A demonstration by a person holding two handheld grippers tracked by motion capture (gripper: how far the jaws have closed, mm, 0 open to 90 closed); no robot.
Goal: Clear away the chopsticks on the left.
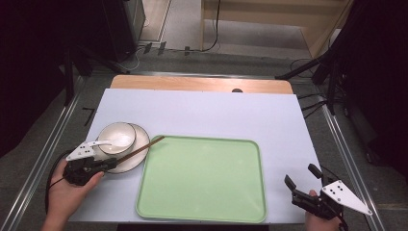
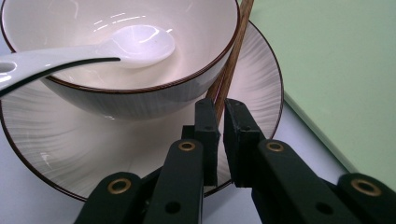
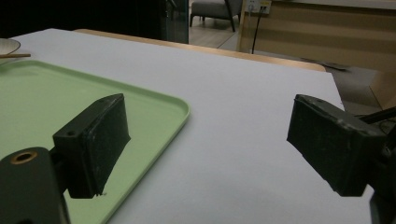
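Note:
A cream bowl (image 1: 117, 134) with a dark rim stands on a matching plate (image 1: 137, 161) at the table's left. A white spoon (image 1: 102, 142) lies in the bowl, its handle over the near rim. Brown wooden chopsticks (image 1: 144, 148) rest across the plate's right side, tips over the edge of the green tray (image 1: 202, 178). My left gripper (image 1: 113, 164) is shut on the chopsticks' near end. In the left gripper view the chopsticks (image 2: 233, 56) run up from between the jaws of the left gripper (image 2: 221, 112), beside the bowl (image 2: 140, 95). My right gripper (image 1: 300, 179) stands open right of the tray, holding nothing.
The tray (image 3: 42, 98) lies flat on the white table cover (image 1: 216, 113), with its rounded corner just left of my right gripper (image 3: 208, 119). A wooden table edge (image 1: 202, 84) shows at the back. Metal rails run along both sides of the table.

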